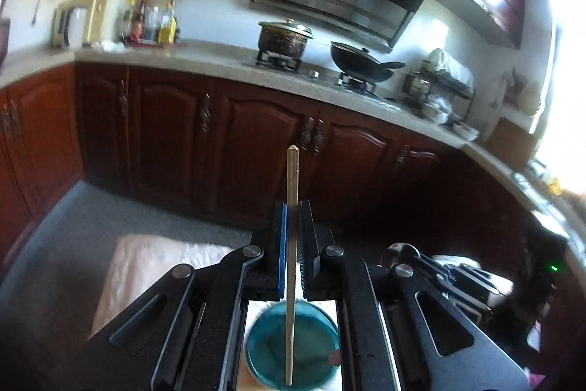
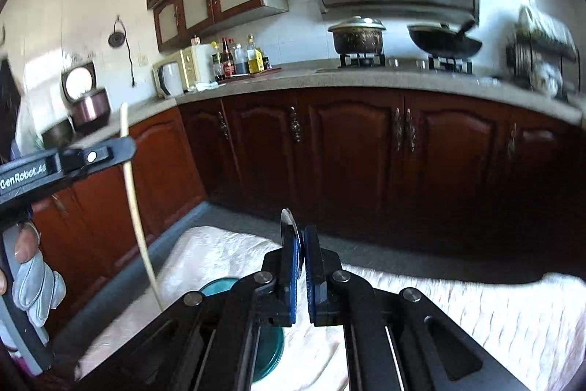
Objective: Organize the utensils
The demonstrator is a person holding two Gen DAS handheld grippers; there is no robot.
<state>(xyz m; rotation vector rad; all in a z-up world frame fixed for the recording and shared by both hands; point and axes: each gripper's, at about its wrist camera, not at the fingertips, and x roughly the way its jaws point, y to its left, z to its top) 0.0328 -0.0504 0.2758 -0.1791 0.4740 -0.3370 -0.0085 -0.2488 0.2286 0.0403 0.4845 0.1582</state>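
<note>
**Both grips loaded, held up over the table**

Chopstick (image 1: 292, 244) sits clamped betw. my left gripper (image 1: 291, 207) pads, standing near upright; top end pokes well above the fingertips, lower end hangs down over the teal bowl (image 1: 271, 354) w/o visibly touching it. From the right-wrist view the same stick (image 2: 133, 200) shows as a long pale rod at left, crossing the left gripper's (image 2: 121, 145) dark finger.

My right gripper (image 2: 301, 244) is pinched tight on a thin metal utensil (image 2: 287, 222), prob. a spoon: only its rounded edge shows above the blue pads, rest hidden. In the left-wrist view the shiny round end (image 1: 397, 251) is seen at right, low, beside the right gripper's (image 1: 439, 270) black frame.

Room: both tools are up in free air, nothing just ahead of either tip. Bowl in right view (image 2: 219, 284) lies near, left of my right fingers, partly covered by the frame. It rests on a pale cloth-covered table (image 2: 457, 310) whose far edge runs just ahead; grey floor (image 1: 66, 229) beyond, then dark red cabinets (image 2: 351, 152) as a far wall. Counter (image 2: 293, 76) on top carries pot (image 2: 357, 37), wok (image 2: 443, 44), bottles (image 2: 238, 57), microwave (image 2: 183, 72), dish rack (image 2: 542, 61), all well apart from me. Gloved hand (image 2: 33, 281) at near left edge.
</note>
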